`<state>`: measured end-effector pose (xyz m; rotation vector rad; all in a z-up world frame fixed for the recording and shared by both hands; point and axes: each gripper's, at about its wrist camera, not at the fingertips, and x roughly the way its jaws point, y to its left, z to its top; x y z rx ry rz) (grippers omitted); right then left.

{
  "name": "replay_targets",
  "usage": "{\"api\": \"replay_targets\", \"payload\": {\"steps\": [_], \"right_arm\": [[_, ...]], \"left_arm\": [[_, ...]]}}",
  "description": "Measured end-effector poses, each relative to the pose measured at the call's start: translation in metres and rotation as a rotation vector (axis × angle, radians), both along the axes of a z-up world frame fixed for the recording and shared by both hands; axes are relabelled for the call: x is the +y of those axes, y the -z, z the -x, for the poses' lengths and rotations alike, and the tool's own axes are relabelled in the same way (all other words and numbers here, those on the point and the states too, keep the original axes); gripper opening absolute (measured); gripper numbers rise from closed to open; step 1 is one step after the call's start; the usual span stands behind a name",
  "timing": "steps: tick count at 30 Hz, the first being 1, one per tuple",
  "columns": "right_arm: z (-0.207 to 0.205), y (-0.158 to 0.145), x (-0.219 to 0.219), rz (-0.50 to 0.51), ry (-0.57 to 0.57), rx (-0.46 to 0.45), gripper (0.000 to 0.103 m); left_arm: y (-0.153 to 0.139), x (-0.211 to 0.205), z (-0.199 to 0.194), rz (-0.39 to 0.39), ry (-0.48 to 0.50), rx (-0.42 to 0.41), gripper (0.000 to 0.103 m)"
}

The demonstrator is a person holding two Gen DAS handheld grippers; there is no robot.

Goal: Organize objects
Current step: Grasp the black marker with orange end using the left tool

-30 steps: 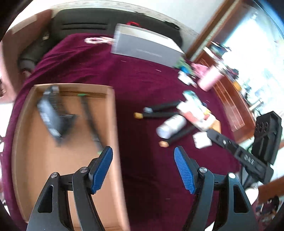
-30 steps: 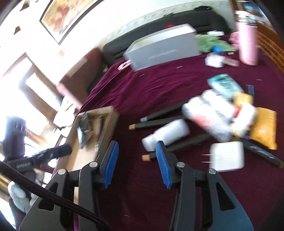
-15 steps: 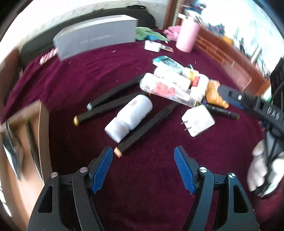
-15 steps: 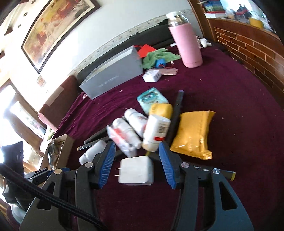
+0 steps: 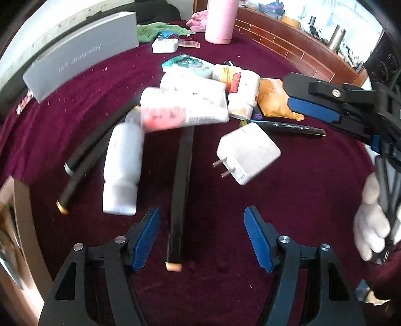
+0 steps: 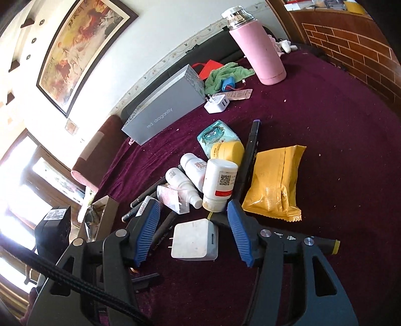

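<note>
framed painting (image 6: pixel 82 47), brick wall (image 6: pixel 351 42)

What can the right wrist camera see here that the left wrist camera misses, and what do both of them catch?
Only the right wrist view shows the framed painting on the wall and the pink flask's silver cap.

Only the left wrist view shows a white-gloved hand and the right gripper from outside.

Both show the white plug adapter, the yellow packet, the grey box and the maroon cloth.
</note>
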<state>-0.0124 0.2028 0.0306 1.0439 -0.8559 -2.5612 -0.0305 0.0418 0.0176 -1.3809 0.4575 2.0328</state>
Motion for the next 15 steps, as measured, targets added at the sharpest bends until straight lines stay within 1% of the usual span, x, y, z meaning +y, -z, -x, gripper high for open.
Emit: {"api": "replay_targets", "payload": {"steps": [2, 4, 9, 15], "right_arm": [[-0.001, 0.000, 0.000, 0.002, -0.001, 0.001, 0.055], [-0.002, -0.002, -0.001, -0.004, 0.000, 0.006, 0.055], [-0.001, 0.001, 0.001, -0.001, 0.002, -0.001, 0.056], [0.002, 0.004, -0.002, -0.004, -0.010, -0.017, 0.056]], "left_arm": [[0.003, 0.005, 0.006, 0.016, -0.015, 0.003, 0.063], [0.006, 0.010, 0.011, 0.016, -0.026, 0.003, 0.063], [0.009, 0.026, 0.008, 0.051, 0.000, 0.063, 0.063], [0.011, 0.028, 0.011, 0.030, -0.022, 0.075, 0.063]]}}
